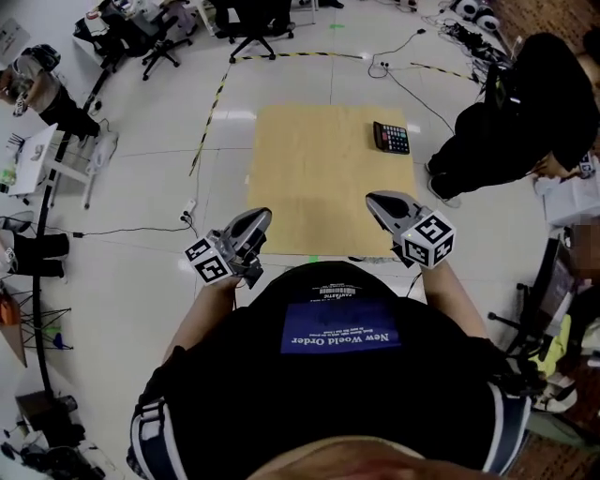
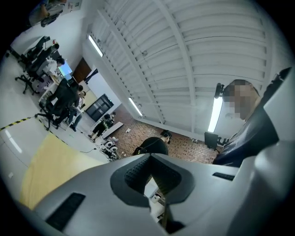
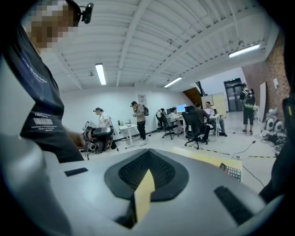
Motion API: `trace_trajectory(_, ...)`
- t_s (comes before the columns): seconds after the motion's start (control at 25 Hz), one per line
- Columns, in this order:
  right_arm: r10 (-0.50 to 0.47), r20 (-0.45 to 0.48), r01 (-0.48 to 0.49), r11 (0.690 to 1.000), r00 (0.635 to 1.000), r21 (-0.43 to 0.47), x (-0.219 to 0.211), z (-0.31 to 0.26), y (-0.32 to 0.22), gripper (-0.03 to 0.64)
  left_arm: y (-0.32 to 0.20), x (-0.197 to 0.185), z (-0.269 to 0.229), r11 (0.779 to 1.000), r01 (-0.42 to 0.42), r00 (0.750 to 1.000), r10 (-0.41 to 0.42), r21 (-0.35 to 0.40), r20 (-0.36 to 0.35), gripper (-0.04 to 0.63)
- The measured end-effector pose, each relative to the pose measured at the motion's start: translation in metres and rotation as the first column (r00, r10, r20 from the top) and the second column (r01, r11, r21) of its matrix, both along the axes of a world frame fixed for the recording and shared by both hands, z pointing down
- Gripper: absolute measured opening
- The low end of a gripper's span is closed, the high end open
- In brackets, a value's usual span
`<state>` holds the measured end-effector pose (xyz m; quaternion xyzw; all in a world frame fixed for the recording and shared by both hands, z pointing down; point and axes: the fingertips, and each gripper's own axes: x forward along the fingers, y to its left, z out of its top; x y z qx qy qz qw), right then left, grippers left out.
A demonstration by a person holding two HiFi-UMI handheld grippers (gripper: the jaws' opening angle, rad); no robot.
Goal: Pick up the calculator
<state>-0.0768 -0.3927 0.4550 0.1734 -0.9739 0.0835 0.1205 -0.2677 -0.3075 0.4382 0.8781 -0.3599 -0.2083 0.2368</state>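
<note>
The black calculator point(image 1: 391, 137) lies flat near the far right corner of the tan table point(image 1: 319, 178). The right gripper view catches it low at the right point(image 3: 232, 171), past the jaws. Both grippers hover at the table's near edge, well short of the calculator. My left gripper point(image 1: 263, 217) is shut and empty, and in its own view point(image 2: 152, 177) it points upward past the table point(image 2: 46, 170). My right gripper point(image 1: 374, 201) has its jaws together with nothing held; in its own view point(image 3: 146, 177) only a thin sliver of the table point(image 3: 203, 159) shows between them.
A person in black point(image 1: 525, 112) crouches just right of the table. Office chairs point(image 1: 253, 23) stand beyond it, cables point(image 1: 403, 66) and yellow-black tape point(image 1: 211, 112) run over the white floor, and a white desk point(image 1: 37, 159) stands at the left.
</note>
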Motion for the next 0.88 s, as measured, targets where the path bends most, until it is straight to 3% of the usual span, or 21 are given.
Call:
trace_trajectory(0.24,0.12,-0.006,-0.12,0.993,0.993,-0.001,-0.035,-0.005,-0.027,-0.015,-0.042,-0.046,0.013,0.993,-0.115,0.993,0.115,0.001,-0.008,0.008)
trace_trajectory(0.4,0.161,-0.039,-0.161,0.987,0.986,0.0,-0.045,0.002,-0.035,-0.015,-0.068,-0.057,0.03,0.984,-0.177,0.984,0.177,-0.028,0.016,0.008)
trace_trajectory(0.64,0.189,-0.051,-0.191,0.981,0.981,-0.031,-0.026,0.011,-0.046,-0.015,-0.112,-0.023,0.058,0.958,-0.244,0.968,0.249,-0.148,0.016,0.008)
trace_trajectory(0.88,0.185,-0.005,-0.185,0.982,0.983,-0.044,0.019,0.028,-0.086,-0.015,-0.174,0.039,0.089,0.931,-0.247,0.954,0.283,-0.267,0.103,0.009)
